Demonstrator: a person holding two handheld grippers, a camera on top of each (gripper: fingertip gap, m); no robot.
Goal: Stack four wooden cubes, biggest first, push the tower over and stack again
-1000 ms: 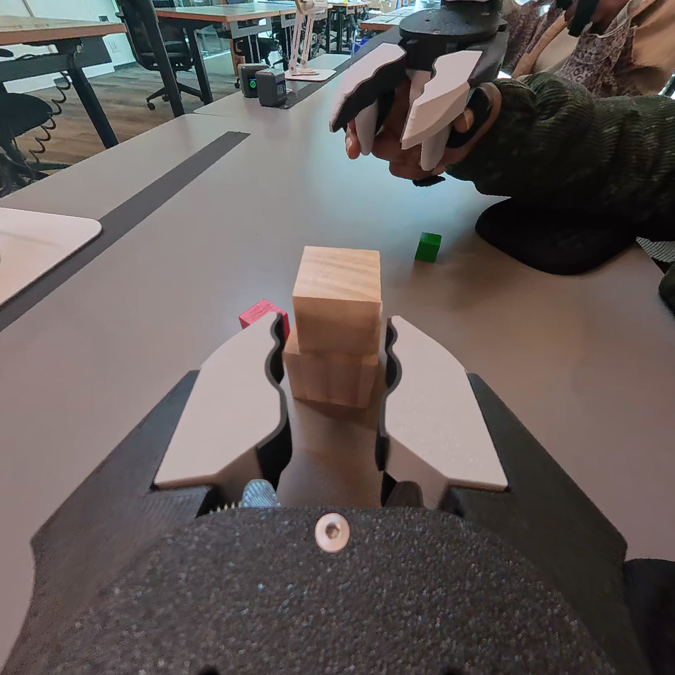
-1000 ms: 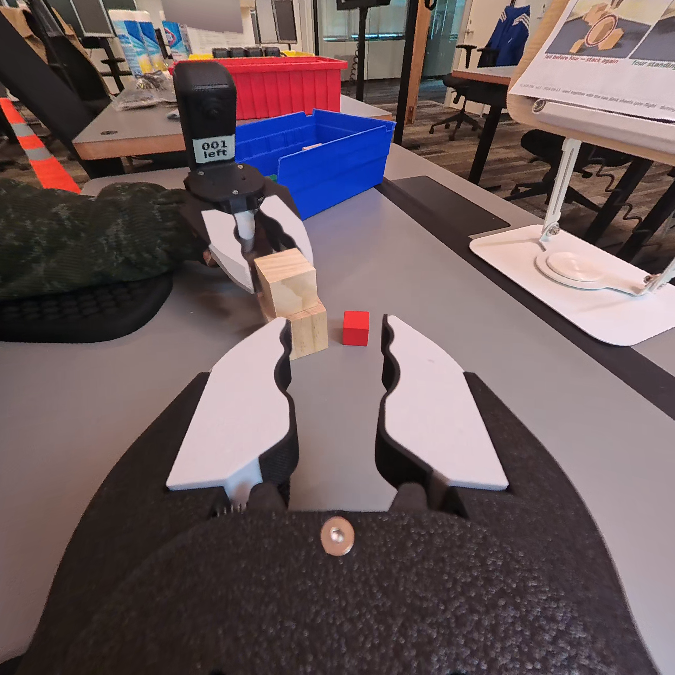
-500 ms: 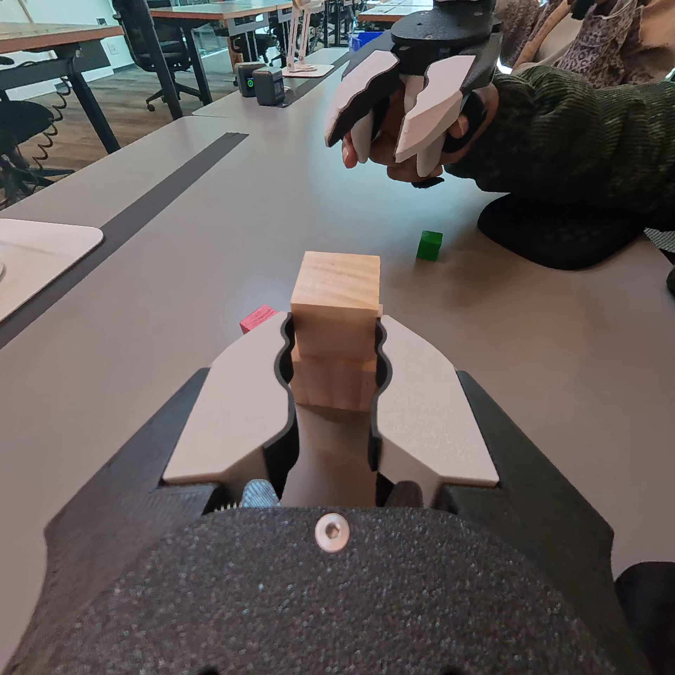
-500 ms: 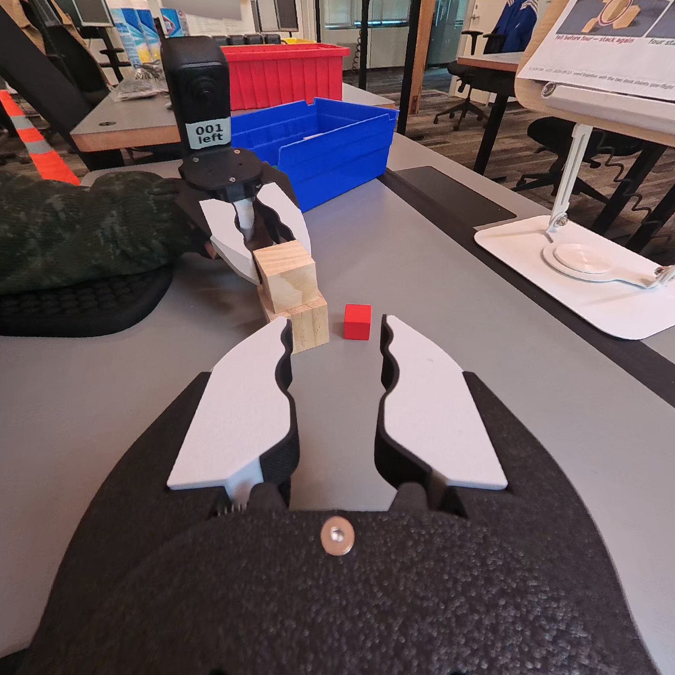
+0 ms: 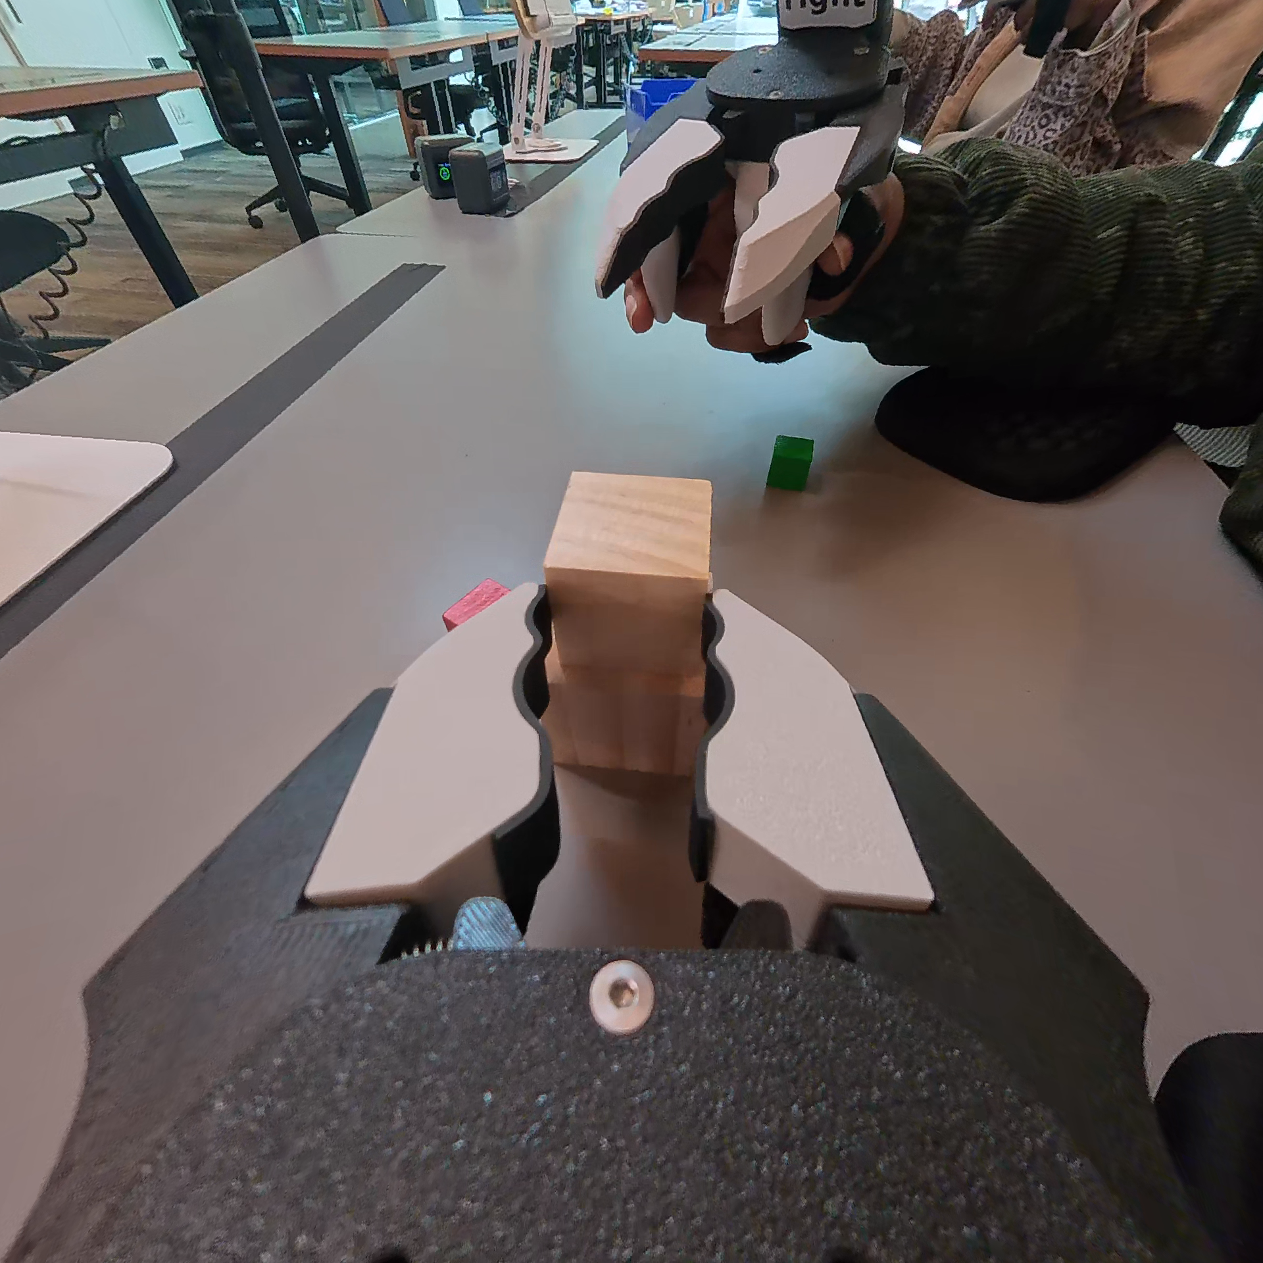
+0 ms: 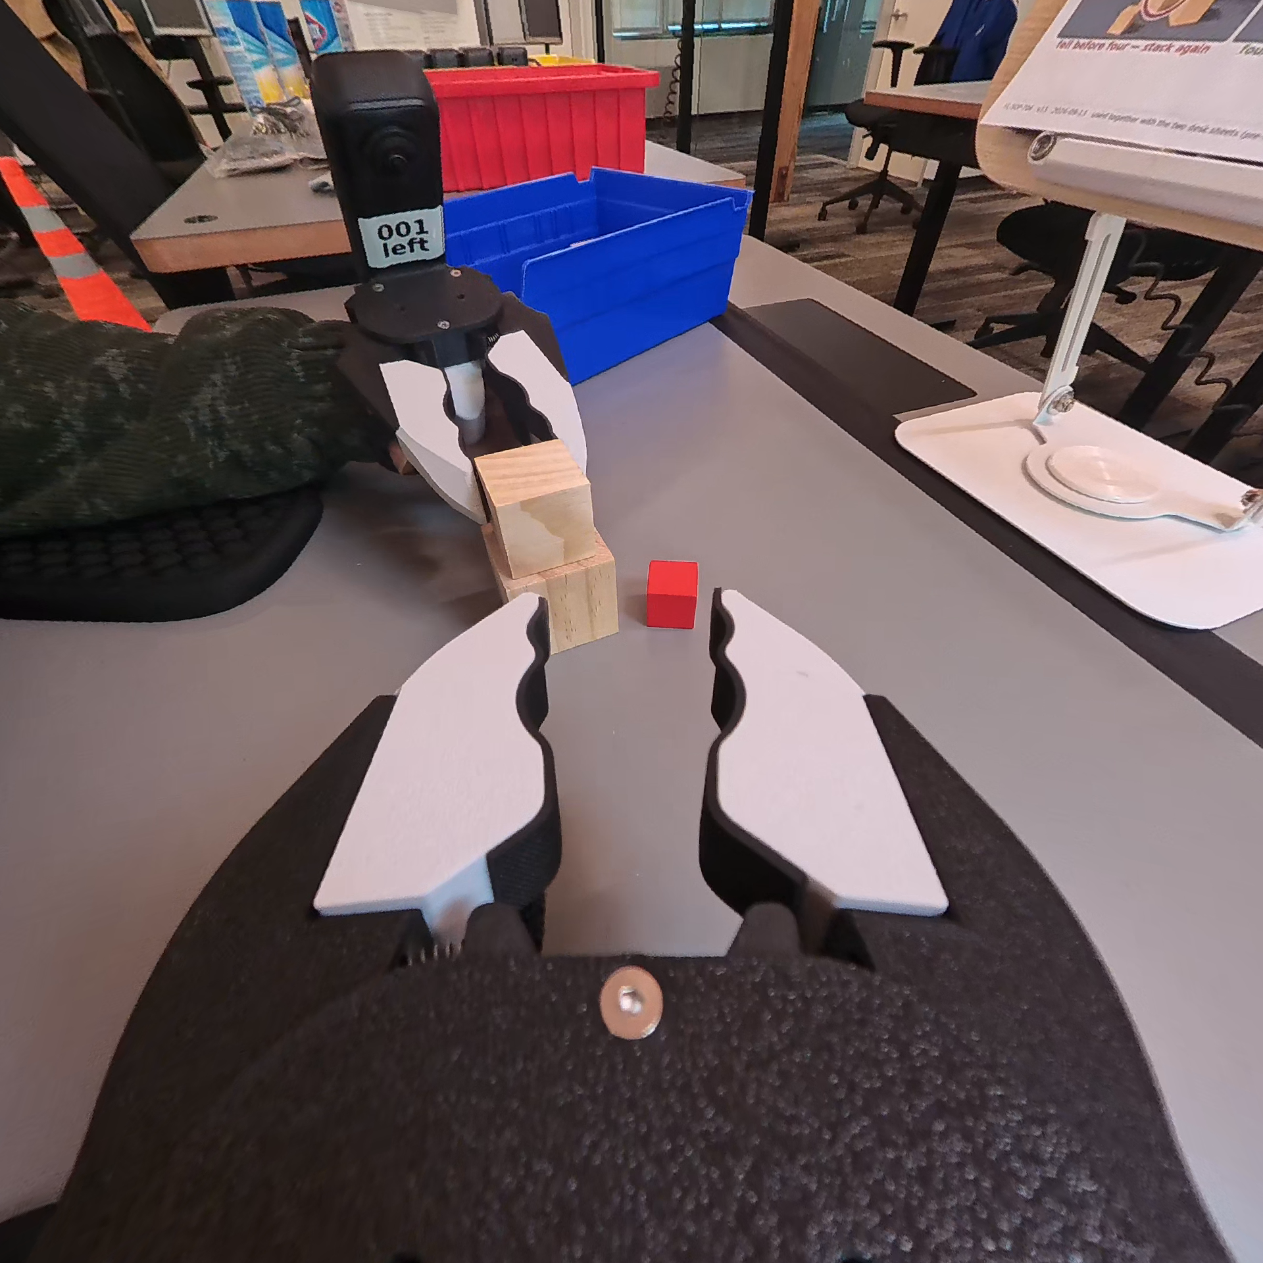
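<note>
My left gripper [image 5: 625, 615] is clamped on the upper wooden cube [image 5: 629, 547]: both fingers [image 5: 465, 717] press against its sides. That cube sits on a lower wooden cube [image 6: 581, 601], which rests on the grey bench [image 5: 957, 683]. The upper cube is offset and slightly rotated relative to the lower one, so part of the lower cube's top face shows in the right wrist view. A dark green sleeve [image 6: 171, 403] covers the arm that carries this gripper, and it lies on a black padded rest [image 6: 137, 553].

My right gripper [image 6: 629, 608] stands apart, with bare bench surface between its fingers. It holds nothing. A small red cube [image 6: 672, 593] stands on the bench just ahead of the fingertips, beside the lower wooden cube and not touching it. In the left wrist view this gripper hangs above the bench, well beyond the stack.

A small green cube [image 5: 789, 463] stands alone on the bench, to the right of the stack in the left wrist view. A blue bin [image 6: 615, 273] sits behind the left gripper, with a red bin [image 6: 540, 130] behind that. A white stand base [image 6: 1093, 506] occupies the right side.
</note>
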